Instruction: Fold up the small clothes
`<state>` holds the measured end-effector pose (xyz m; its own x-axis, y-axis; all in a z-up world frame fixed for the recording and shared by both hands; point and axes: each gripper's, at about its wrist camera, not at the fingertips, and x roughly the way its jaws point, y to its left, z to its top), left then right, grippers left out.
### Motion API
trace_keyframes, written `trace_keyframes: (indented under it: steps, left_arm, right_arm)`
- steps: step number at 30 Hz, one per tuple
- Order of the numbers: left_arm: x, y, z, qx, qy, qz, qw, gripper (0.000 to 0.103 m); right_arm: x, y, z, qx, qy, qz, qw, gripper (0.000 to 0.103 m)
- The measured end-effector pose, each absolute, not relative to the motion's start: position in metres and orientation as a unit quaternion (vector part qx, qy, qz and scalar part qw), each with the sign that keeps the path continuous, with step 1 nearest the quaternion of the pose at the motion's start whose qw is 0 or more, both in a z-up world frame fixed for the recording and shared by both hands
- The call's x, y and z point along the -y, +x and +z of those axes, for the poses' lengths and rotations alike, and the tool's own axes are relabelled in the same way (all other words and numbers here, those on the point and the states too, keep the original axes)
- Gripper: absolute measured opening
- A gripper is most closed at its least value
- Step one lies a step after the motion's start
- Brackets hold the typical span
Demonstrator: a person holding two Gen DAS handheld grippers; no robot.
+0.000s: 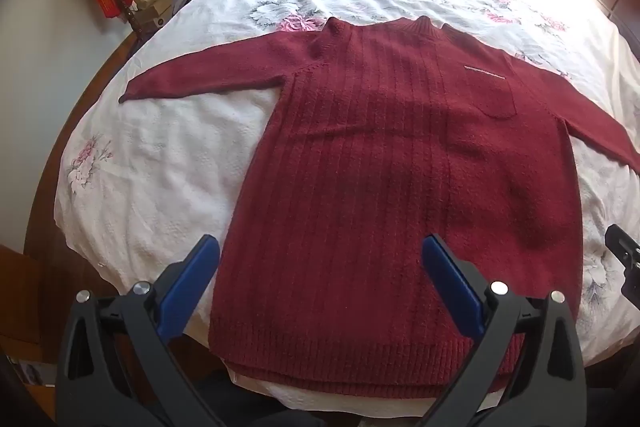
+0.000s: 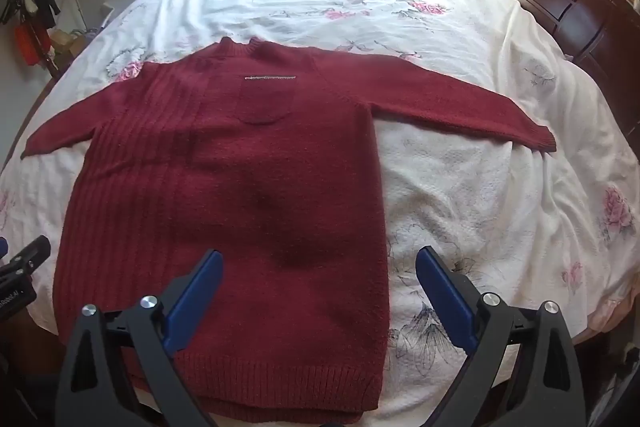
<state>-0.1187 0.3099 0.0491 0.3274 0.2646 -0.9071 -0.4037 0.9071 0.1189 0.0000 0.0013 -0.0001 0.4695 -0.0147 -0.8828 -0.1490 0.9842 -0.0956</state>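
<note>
Dark red, the sweater [image 1: 384, 187] lay flat on the flowered bedspread [image 1: 160, 167], sleeves spread out, hem toward me. I held my left gripper [image 1: 320, 259] and right gripper [image 2: 320, 267] above it, both spread wide, gripping nothing.

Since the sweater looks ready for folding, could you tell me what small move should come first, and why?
Probably take the right gripper to the right sleeve's cuff and close on it. The sweater lies flat on the bed, sleeves spread, and both grippers hang open and empty above the hem.
</note>
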Motion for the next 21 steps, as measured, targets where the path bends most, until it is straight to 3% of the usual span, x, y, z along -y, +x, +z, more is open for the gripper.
trace_keyframes:
  steps: [21]
  left_arm:
    - [-0.305,-0.119,0.036,-0.540,-0.058,0.200,0.816,0.100]
  right_arm:
    - [-0.013,-0.005,-0.013,-0.531,-0.058,0.069,0.843,0.097]
